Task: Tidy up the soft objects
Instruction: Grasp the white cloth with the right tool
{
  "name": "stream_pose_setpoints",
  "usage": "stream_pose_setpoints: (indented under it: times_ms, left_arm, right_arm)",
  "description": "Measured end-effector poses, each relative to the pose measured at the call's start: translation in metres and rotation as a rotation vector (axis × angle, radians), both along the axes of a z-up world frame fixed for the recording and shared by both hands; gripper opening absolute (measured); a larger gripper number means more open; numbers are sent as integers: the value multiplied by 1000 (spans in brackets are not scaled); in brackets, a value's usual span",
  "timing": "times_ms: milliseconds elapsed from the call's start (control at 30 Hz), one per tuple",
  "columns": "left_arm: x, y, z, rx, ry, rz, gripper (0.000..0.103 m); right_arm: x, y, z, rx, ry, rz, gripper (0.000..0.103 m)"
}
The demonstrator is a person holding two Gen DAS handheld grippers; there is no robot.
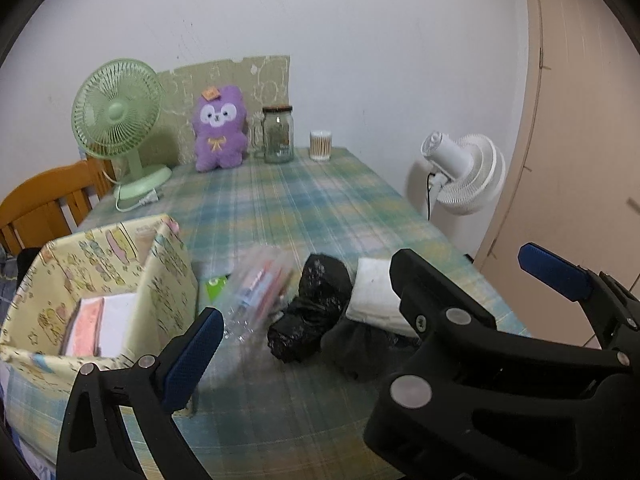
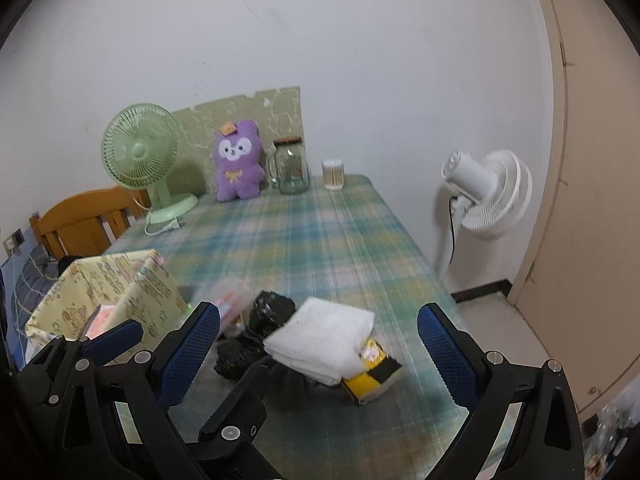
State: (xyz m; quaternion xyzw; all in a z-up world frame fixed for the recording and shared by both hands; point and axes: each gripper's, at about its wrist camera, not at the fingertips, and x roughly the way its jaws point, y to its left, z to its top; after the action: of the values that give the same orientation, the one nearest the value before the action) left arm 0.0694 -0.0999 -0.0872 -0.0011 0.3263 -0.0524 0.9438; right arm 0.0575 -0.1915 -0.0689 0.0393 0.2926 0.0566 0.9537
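White folded cloth (image 2: 320,338) between open right claw (image 2: 318,354) fingers, on table (image 2: 320,240)

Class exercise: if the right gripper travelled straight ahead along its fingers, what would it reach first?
Most likely the folded white cloth, lying centred ahead of the open right gripper, with the yellow packet tucked beneath it; exact depth is unclear.

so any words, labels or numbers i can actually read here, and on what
None can be read.
Orange tag on the purple plush: too small.
Label on the glass jar: blurred.
Print on the yellow fabric bin: cartoon figures, any lettering too small.
Yellow packet under the white cloth: print blurred.
Clear bag: motion-blurred.
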Motion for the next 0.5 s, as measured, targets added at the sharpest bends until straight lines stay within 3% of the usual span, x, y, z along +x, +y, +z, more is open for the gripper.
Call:
stream_pose_setpoints:
  times_ms: [500]
  left_arm:
    - [18, -2, -36, 22, 94, -24, 95]
  right_arm:
    - [27, 3, -44, 10, 102, 11, 95]
